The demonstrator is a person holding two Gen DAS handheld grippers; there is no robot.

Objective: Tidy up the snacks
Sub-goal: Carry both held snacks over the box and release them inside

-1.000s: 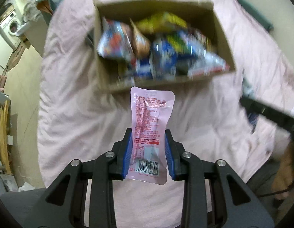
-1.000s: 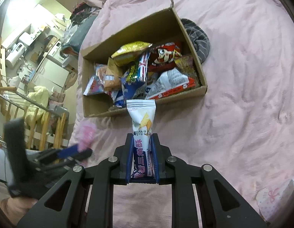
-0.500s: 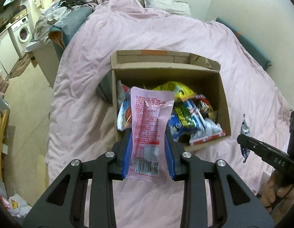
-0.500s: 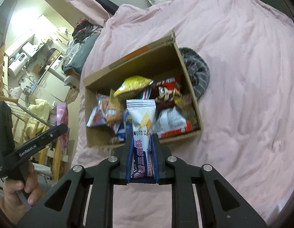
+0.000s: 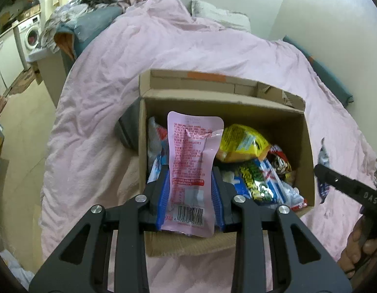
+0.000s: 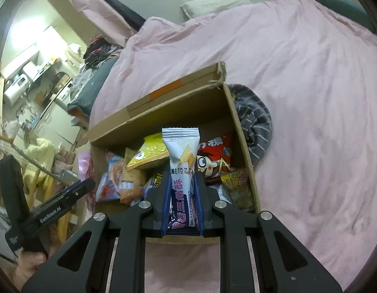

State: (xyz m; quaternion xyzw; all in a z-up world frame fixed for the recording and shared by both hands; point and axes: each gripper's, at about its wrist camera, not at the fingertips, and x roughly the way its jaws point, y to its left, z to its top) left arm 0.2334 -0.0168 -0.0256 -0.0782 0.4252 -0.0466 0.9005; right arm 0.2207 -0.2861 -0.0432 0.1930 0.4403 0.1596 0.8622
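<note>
Left gripper (image 5: 190, 195) pinching a pink snack pouch (image 5: 191, 171) by its lower part, barcode end nearest the camera, held upright above the near edge of an open cardboard box (image 5: 303, 131) of snack packets on a pink bedspread (image 5: 95, 112). Right gripper (image 6: 181, 204) clamped on a white-and-blue snack packet (image 6: 181, 171), likewise upright over the box's near side.

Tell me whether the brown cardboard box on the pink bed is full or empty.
Partly full: the brown cardboard box holds a heap of snack bags, including a yellow bag, but its inner walls still show above them.
</note>
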